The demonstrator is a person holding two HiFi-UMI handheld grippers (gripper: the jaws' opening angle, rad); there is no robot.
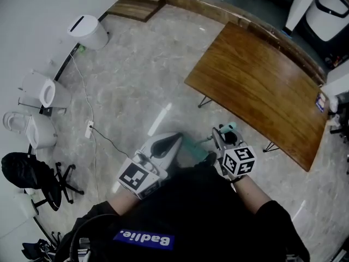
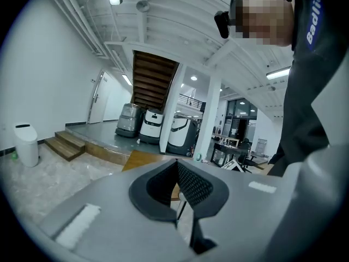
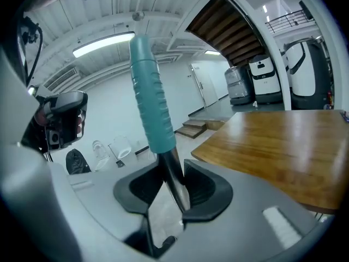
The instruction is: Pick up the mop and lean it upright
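You are standing on a pale marble floor [image 1: 131, 75] in a big white hall. A curved wooden table [image 1: 256, 86] stands ahead to your right and low wooden steps [image 1: 136, 1] lie at the far edge. Along the left wall stand white chairs [image 1: 41, 91], with a black office chair [image 1: 30, 176] nearer you. A power strip [image 1: 88, 129] lies on the floor on its cable.

The mop [image 3: 150, 102] is in your right gripper [image 3: 174, 187]. The jaws are drawn in narrow and clamp the bare metal shaft just below the teal grip. From there the grip rises out of the jaws and away from the camera, tilted a little to the left. In the head view the grip's end pokes out just above that gripper, close in front of your body and near the table's edge. More teal shows low between the two grippers, but you cannot tell which part of the mop it is.

Your left gripper [image 2: 177, 192] sits just beside the right one, level with it. Its pads are together with nothing between them, and it does not touch the mop in any view.

The only container is a white bin [image 1: 87, 31] by the far left wall, well apart from you. Its lid is down, so you cannot tell what is inside.
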